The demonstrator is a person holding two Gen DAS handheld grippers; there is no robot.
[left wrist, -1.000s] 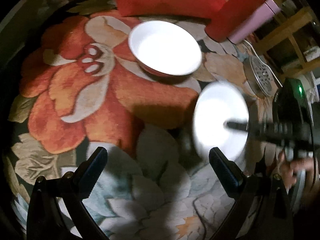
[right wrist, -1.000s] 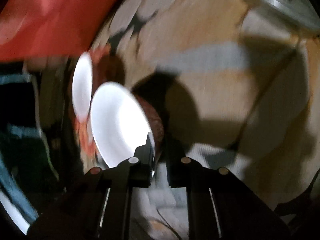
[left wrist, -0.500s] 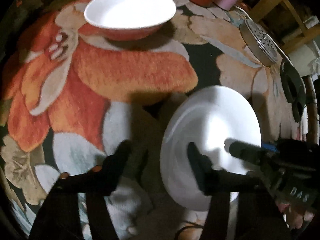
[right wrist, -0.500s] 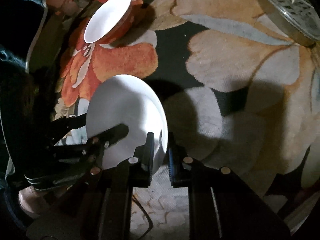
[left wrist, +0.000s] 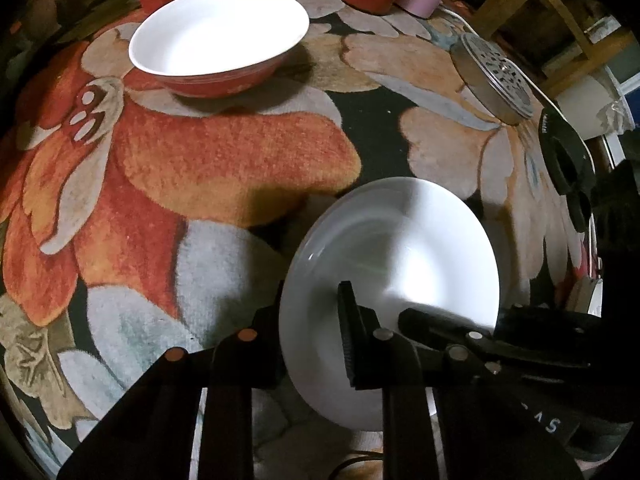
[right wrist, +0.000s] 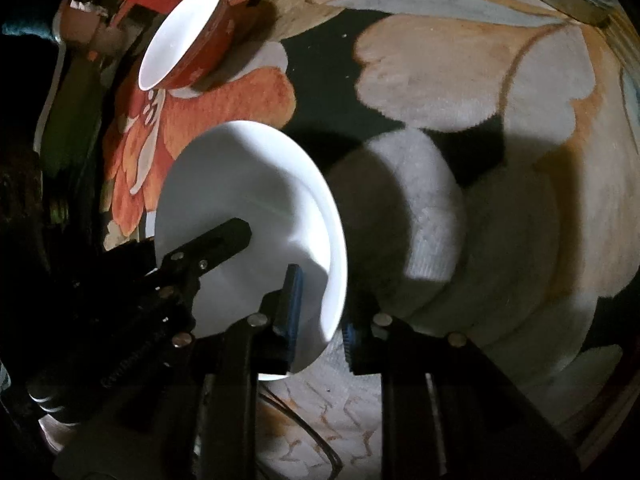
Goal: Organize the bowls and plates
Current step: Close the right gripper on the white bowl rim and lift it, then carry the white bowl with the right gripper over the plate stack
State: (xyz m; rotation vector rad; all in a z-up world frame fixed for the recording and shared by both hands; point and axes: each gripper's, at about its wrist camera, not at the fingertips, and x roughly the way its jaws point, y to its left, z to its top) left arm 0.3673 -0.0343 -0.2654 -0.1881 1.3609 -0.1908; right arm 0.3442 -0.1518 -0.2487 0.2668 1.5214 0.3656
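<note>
The shallow white ceramic plate sits tilted over the flowered rug, with both tools on its rim. The left gripper has one finger on the plate's white face and the other behind the rim; its jaws have just been closing and now stand narrow, the rim between them. The right gripper straddles the plate's opposite edge, one blue-padded finger on the face and the other behind. Its jaws have just been easing apart, and a thin gap shows by the rim, so I cannot tell whether they are pressing on it.

Farther back on the rug stands a red-sided bowl with a white inside, and nothing in it. The plate is bare too, plain glossy white, with shadows from the fingers across it. A round perforated metal lid lies well apart, near the rug's edge.
</note>
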